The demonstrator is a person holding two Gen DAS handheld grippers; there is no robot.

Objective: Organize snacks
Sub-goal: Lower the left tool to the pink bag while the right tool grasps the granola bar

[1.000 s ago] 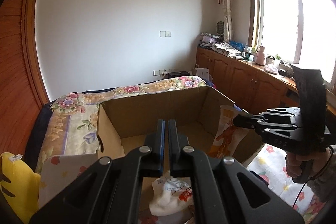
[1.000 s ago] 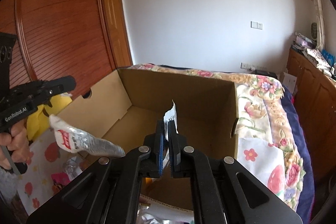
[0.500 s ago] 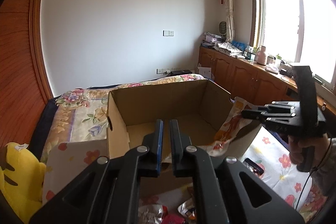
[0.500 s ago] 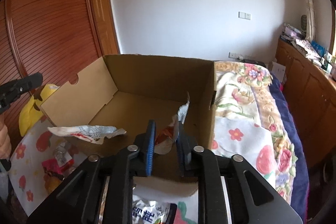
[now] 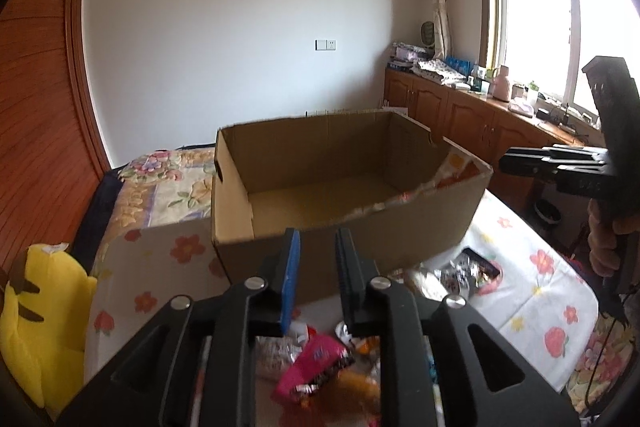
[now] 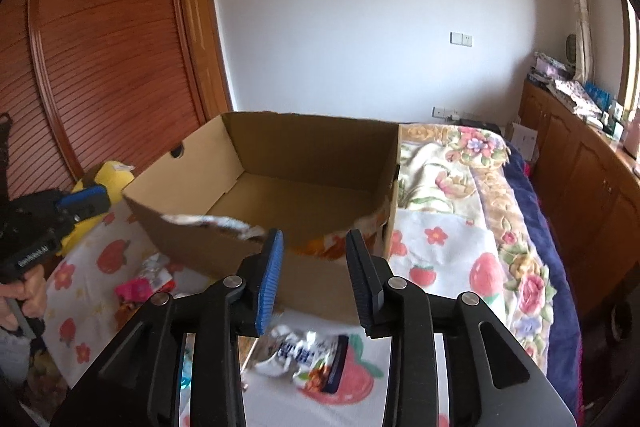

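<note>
With both jaws parted and holding nothing, the left gripper (image 5: 316, 267) and right gripper (image 6: 314, 267) hover near the open brown cardboard box (image 6: 312, 187); next, drop squarely onto the crinkled white-and-blue snack packet (image 6: 304, 359), pinching its middle.

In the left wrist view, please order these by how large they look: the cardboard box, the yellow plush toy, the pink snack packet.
1. cardboard box, clearly largest.
2. yellow plush toy, partly cut off at the edge.
3. pink snack packet, smallest, though blurred, partly hidden by the gripper and near the camera.
</note>
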